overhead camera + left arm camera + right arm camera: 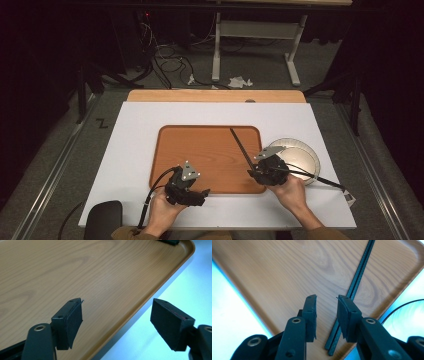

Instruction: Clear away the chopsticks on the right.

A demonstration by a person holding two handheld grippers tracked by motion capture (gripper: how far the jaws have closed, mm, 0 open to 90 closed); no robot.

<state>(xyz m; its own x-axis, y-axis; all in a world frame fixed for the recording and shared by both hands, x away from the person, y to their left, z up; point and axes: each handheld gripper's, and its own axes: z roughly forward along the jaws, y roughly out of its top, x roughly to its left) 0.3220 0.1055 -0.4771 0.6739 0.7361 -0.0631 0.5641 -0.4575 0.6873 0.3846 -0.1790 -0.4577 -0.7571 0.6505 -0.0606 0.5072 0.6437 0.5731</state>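
Chopsticks on tray; right tool part-open, left tool wide, both empty.

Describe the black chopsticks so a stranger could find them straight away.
Start at the white table and find the wooden tray in its middle. On the tray's right side lie the black chopsticks, a thin pair side by side, running diagonally toward the right gripper. They are the tray's only dark, straight sticks; the round white plate sits off the tray, to their right.

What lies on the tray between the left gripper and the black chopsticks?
Nothing: in the high view, bare wood of the tray runs from the left gripper to the chopsticks.
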